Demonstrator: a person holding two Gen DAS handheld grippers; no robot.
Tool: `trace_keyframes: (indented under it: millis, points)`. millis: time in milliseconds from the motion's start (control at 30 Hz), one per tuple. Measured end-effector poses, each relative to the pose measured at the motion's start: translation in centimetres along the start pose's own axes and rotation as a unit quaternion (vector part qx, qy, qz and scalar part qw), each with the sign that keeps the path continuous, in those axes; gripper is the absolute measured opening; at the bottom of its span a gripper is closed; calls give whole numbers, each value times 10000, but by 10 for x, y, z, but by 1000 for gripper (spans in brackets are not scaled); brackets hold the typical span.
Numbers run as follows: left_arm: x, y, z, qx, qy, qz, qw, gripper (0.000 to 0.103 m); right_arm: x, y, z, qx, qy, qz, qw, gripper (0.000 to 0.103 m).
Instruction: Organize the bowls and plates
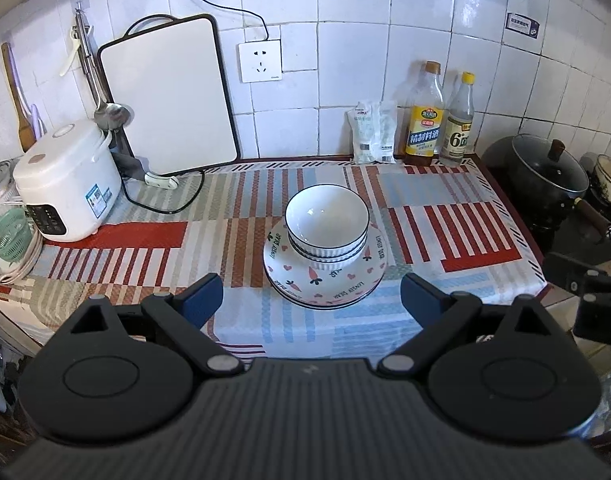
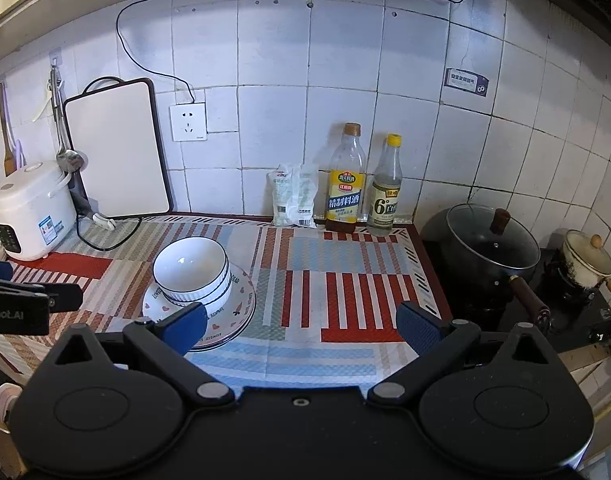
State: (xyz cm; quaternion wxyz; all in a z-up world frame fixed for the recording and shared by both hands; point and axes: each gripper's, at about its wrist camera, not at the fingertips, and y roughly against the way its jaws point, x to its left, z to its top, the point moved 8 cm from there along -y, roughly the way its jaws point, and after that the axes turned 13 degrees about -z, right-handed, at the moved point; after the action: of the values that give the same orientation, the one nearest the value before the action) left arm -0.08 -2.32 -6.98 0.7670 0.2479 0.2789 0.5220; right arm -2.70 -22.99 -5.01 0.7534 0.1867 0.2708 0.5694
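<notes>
bowls nested on plates at mid-table, both claws open and holding nothing.
left wrist view: the left claw (image 1: 311, 294) hovers with its jaws spread wide at the table's (image 1: 445, 288) front edge, in line with the bowls (image 1: 327, 222), which sit nested on the stacked plates (image 1: 325, 280) near the middle; one pile likely saves room and carries well. right wrist view: the right claw (image 2: 301, 326) is open too and empty, above the front edge, with the plates (image 2: 225, 320) and bowls (image 2: 193, 270) off to its left, its left finger overlapping the plates' rim in view, contact unclear.
</notes>
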Motion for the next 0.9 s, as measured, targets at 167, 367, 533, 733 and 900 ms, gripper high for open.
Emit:
trace_keyframes:
  millis: [167, 367, 533, 733, 900]
  points:
    - [0, 0, -1, 44, 10, -6, 10000, 97, 3, -1, -1, 28, 31, -11, 10000, 102]
    - [-1, 0, -1, 43, -74, 73, 9999, 97, 5, 0, 0, 12, 55, -2, 10000, 102]
    - [0, -1, -1, 80, -60, 117, 9999, 97, 5, -1, 0, 27, 78, -4, 10000, 102]
    - [1, -1, 1, 96, -127, 202, 9997, 97, 6, -2, 0, 85, 48, -11, 10000, 102]
    - [1, 0, 3, 42, -151, 195, 9997, 97, 5, -4, 1, 118, -2, -31, 9999, 102]
